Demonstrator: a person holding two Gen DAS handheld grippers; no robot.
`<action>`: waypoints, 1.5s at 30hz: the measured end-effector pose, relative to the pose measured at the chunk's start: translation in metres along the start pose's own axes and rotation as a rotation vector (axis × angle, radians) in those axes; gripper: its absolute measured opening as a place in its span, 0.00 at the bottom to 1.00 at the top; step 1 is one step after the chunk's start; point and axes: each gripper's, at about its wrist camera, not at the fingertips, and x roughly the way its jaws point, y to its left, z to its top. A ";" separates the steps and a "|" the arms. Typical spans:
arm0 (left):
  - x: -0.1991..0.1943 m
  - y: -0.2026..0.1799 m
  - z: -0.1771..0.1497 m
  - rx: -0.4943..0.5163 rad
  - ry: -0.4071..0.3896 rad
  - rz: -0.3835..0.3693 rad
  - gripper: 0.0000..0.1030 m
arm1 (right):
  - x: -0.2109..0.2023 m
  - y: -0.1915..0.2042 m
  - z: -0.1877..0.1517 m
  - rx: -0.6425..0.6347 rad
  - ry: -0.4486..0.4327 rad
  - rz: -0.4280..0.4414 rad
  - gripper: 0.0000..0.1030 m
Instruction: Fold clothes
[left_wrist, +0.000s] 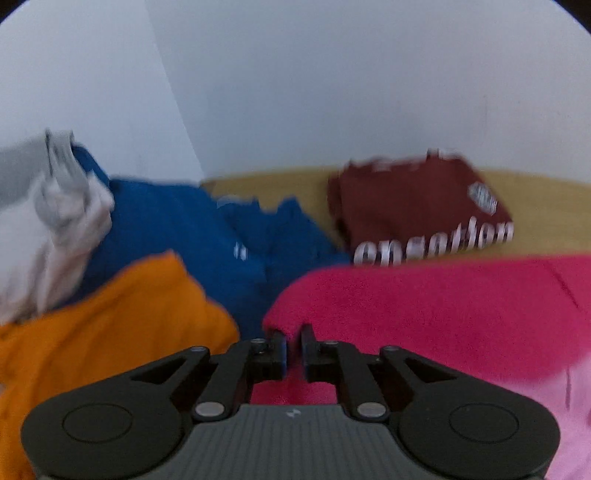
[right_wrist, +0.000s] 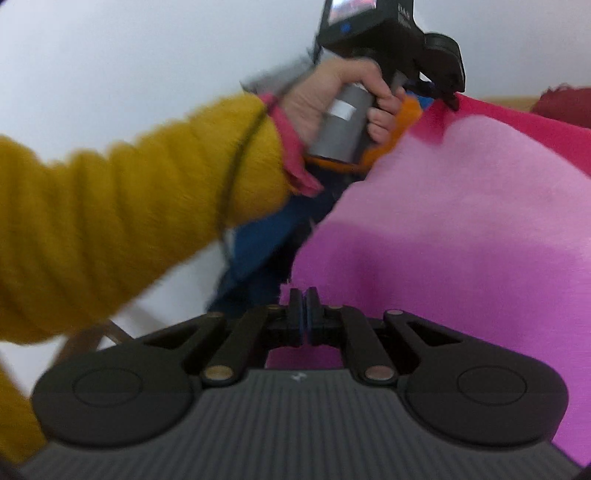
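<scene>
Pink garment (left_wrist: 443, 314) under left tongs (left_wrist: 293, 347); right tongs (right_wrist: 305, 314) clamp edge.

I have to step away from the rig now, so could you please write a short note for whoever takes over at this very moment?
Left gripper: fingers a narrow gap apart at the corner of the pink garment; no cloth is visibly pinched.
Right gripper: fingers shut at the pink garment's near edge; whether cloth is caught between them cannot be told.
Done: the maroon shirt lies folded on the tan surface.
Left: the pink garment is only partly folded; the blue garment, the orange garment and the grey garment lie crumpled to its left.
</scene>
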 end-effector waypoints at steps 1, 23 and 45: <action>0.005 0.000 -0.004 0.008 0.018 0.000 0.23 | 0.009 -0.003 -0.002 0.010 0.018 -0.021 0.07; -0.121 -0.160 -0.103 0.086 -0.013 -0.497 0.71 | -0.191 -0.015 -0.091 0.348 -0.301 -0.862 0.53; -0.298 -0.472 -0.206 0.262 0.042 -0.636 0.71 | -0.448 0.007 -0.281 0.262 -0.310 -1.182 0.53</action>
